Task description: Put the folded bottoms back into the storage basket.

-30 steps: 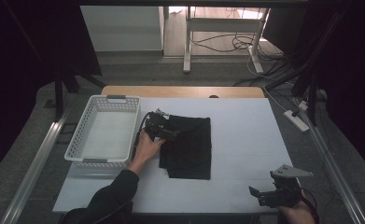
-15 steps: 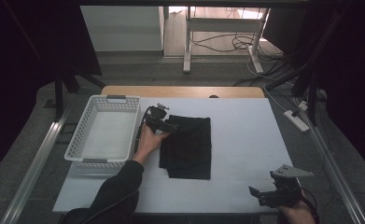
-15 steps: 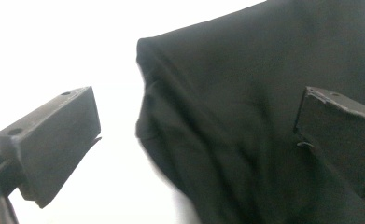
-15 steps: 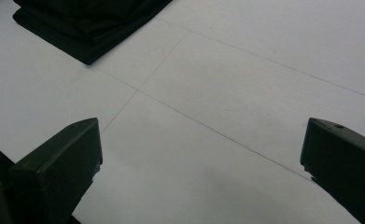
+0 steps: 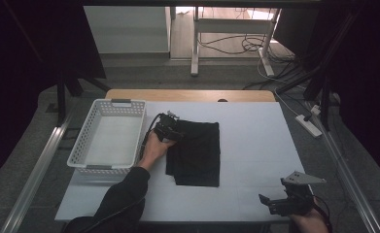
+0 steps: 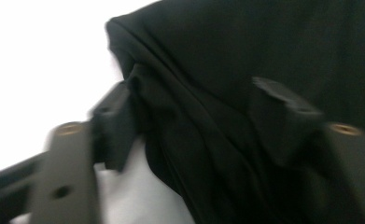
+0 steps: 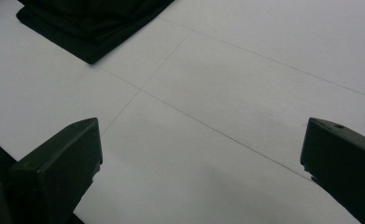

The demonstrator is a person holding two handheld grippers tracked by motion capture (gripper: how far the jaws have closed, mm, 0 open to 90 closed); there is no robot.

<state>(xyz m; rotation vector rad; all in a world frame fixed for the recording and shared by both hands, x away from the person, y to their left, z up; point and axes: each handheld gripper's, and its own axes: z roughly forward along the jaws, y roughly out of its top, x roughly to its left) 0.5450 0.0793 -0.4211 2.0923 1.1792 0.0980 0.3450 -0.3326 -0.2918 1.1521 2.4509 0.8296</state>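
Here, black cloth (image 6: 217, 116) between left claw (image 6: 194, 121).

White-topped table (image 5: 255, 145) with wooden far edge, grey carpet floor (image 5: 144, 73) around it, metal desk legs (image 5: 195, 46) and loose cables (image 5: 231, 46) beyond the table, dark curtains (image 5: 27, 43) at both sides, power strip (image 5: 310, 125) just right of the table.

White-topped table with a wooden far edge

On the table (image 5: 255, 145) lie a folded black cloth (image 5: 197, 155) near the middle and a white plastic basket (image 5: 80, 158) just to its left
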